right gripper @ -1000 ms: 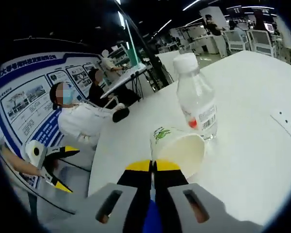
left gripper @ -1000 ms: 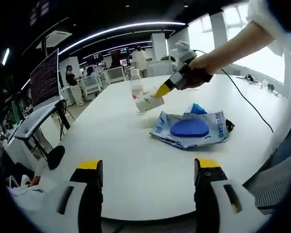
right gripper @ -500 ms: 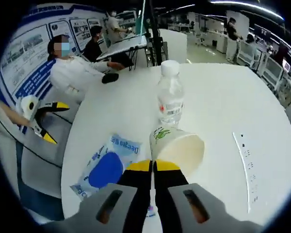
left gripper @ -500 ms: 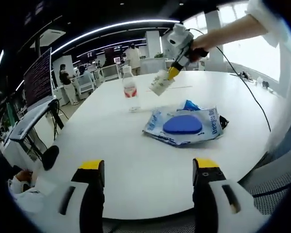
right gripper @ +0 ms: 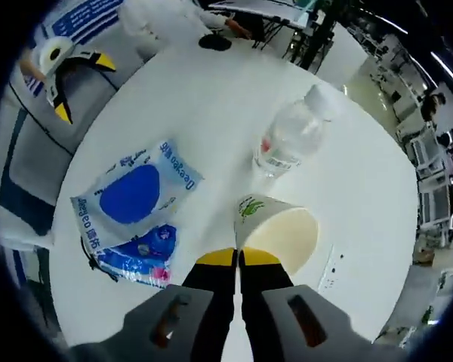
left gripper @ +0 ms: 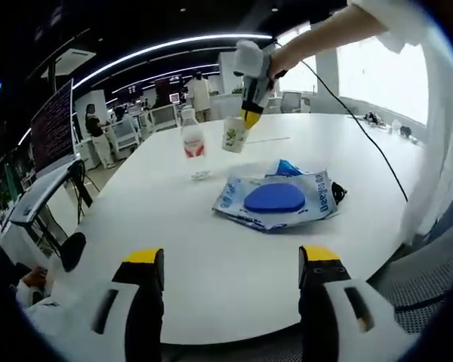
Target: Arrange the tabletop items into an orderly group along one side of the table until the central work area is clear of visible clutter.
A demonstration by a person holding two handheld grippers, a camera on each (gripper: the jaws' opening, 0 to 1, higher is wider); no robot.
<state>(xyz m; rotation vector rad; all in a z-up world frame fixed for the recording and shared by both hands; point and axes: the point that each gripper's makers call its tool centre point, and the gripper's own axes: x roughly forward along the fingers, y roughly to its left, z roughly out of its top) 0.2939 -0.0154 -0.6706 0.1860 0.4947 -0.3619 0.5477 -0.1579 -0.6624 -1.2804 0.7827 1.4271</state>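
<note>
Cup carried above the desk; tidying hardly begun.

A paper cup (right gripper: 275,230) is pinched by its rim in the clenched jaws of the right gripper (right gripper: 238,258) and is held in the air above the desk (left gripper: 211,256), over its far part near the bottle (left gripper: 192,147). The left gripper (left gripper: 230,264) is kept at the near edge, its jaws spread and nothing between them. The bottle is seen standing toward the far side, and the blue packets (left gripper: 275,200) are left lying in the middle. No group has yet been formed along any edge; cup, bottle and packets are all judged still to be placed.
</note>
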